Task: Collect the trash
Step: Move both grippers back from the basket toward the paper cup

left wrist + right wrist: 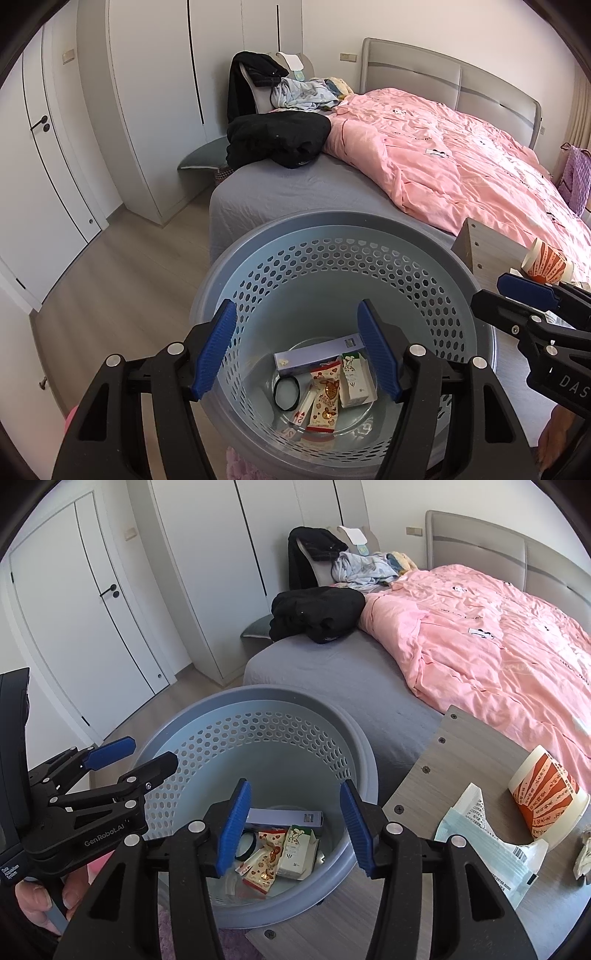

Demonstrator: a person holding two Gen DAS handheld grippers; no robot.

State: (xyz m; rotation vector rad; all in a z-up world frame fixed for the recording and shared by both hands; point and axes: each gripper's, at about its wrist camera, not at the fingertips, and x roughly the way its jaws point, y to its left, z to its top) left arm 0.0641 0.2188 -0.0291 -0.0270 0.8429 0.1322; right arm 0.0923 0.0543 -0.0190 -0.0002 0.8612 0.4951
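A grey perforated trash basket [343,266] is seen on the floor beside the bed [295,188] and table [436,775]. Both the left gripper [297,350] and right gripper [293,827] are held above it, fingers spread and empty. Boxes and snack wrappers [325,402] are seen lying at its bottom, well below the fingers.

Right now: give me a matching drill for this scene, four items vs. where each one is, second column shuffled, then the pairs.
Items
1. snack wrapper
2. paper cup
3. black clothes
4. face mask

Places
A. on the grey sheet at the bed corner, beside the pink duvet
B. lying on its side on the wooden table
C. at the bottom of the blue bin
D. flat on the table, next to the cup

Pairs: 1-C, 2-B, 3-A, 4-D
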